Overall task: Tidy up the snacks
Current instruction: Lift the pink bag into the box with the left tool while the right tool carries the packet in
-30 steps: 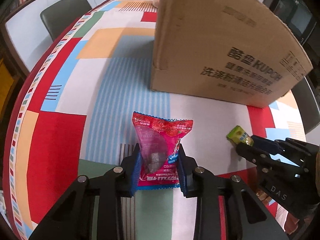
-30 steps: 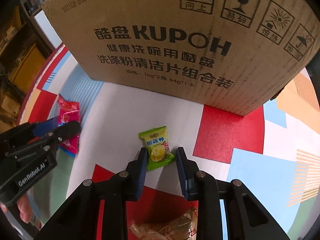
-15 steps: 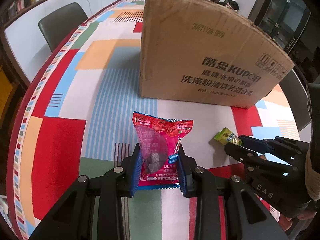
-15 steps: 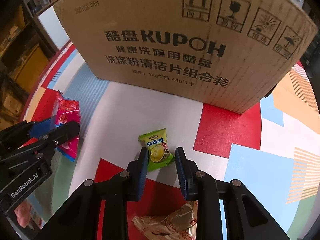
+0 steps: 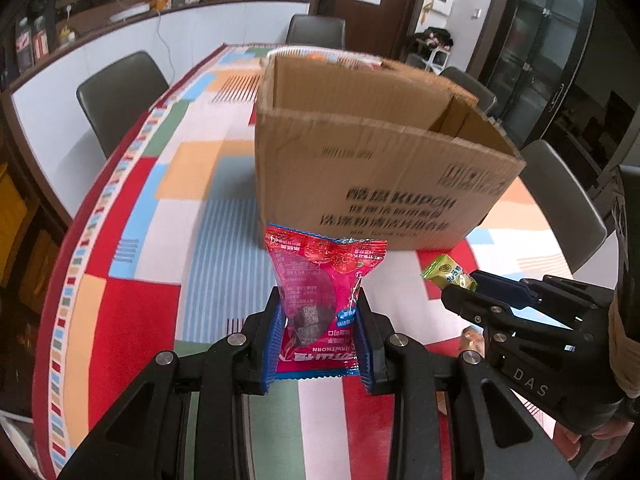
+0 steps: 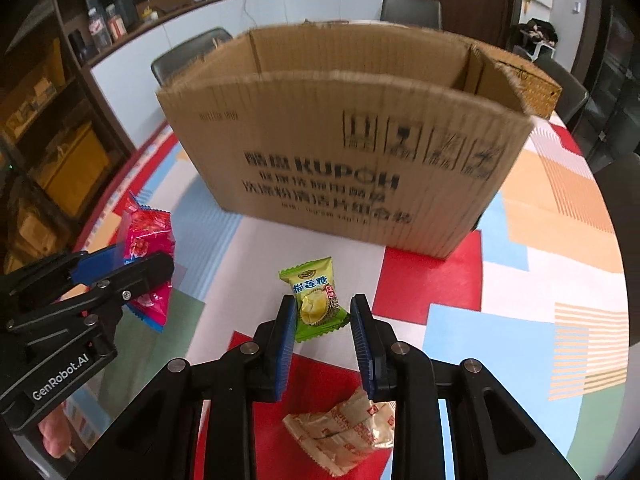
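Note:
My left gripper [image 5: 318, 336] is shut on a red hawthorn snack packet [image 5: 320, 284] and holds it above the table, in front of the open cardboard box [image 5: 372, 176]. My right gripper [image 6: 324, 332] is shut on a small green durian candy [image 6: 316, 300], also lifted. Each gripper shows in the other's view: the right one [image 5: 464, 286] with the green candy [image 5: 444, 274], the left one [image 6: 132, 260] with the red packet [image 6: 146, 248]. The box [image 6: 352, 160] stands open-topped just ahead.
A tan wrapped snack [image 6: 344, 432] lies on the table below my right gripper. The table carries a colourful patchwork cloth [image 5: 132, 240]. Dark chairs [image 5: 120, 92] stand around the table. A chair [image 5: 560, 200] is on the right side.
Both grippers have risen with their snacks and drawn back; the box's open top and inside walls have come into view.

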